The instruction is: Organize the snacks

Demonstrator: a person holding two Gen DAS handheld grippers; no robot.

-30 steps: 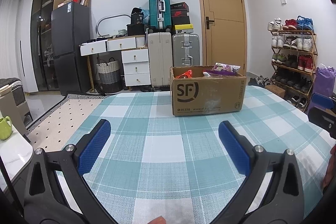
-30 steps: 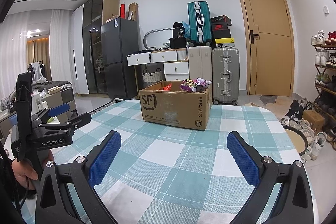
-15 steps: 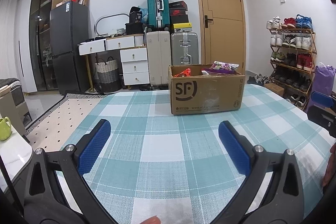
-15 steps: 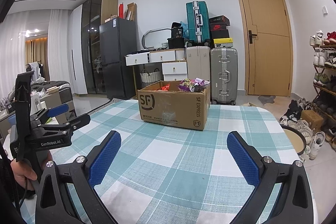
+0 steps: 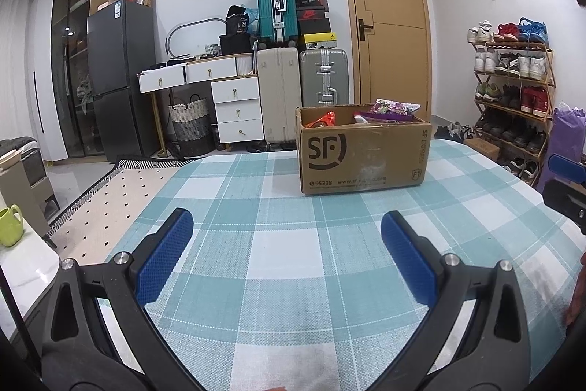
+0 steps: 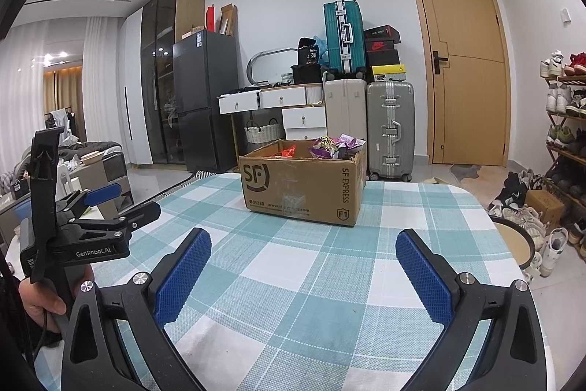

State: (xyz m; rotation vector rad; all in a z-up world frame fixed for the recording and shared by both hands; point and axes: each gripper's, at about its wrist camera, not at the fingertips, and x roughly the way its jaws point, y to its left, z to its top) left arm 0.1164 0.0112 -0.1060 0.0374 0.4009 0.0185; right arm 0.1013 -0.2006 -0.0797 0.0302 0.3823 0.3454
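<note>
A brown SF cardboard box [image 5: 362,156] stands on the checked tablecloth [image 5: 285,255] ahead of both grippers; it also shows in the right wrist view [image 6: 304,184]. Purple snack packets [image 5: 390,109] and an orange-red packet [image 5: 322,120] stick out of its open top; the purple packets [image 6: 335,145] also show in the right wrist view. My left gripper [image 5: 287,244] is open and empty, above the cloth, short of the box. My right gripper [image 6: 304,255] is open and empty too. The left gripper also shows from the side in the right wrist view [image 6: 110,204].
The table edge [image 6: 490,218] curves on the right, with a round stool [image 6: 512,240] and a shoe rack [image 5: 512,90] beyond. Suitcases [image 5: 300,98], drawers [image 5: 238,109], a fridge [image 5: 121,79] and a door [image 5: 388,39] line the far wall. A green mug [image 5: 11,226] sits at left.
Both views have shifted slightly; the box sits a little nearer and lower in frame. Both grippers stay open and empty.
</note>
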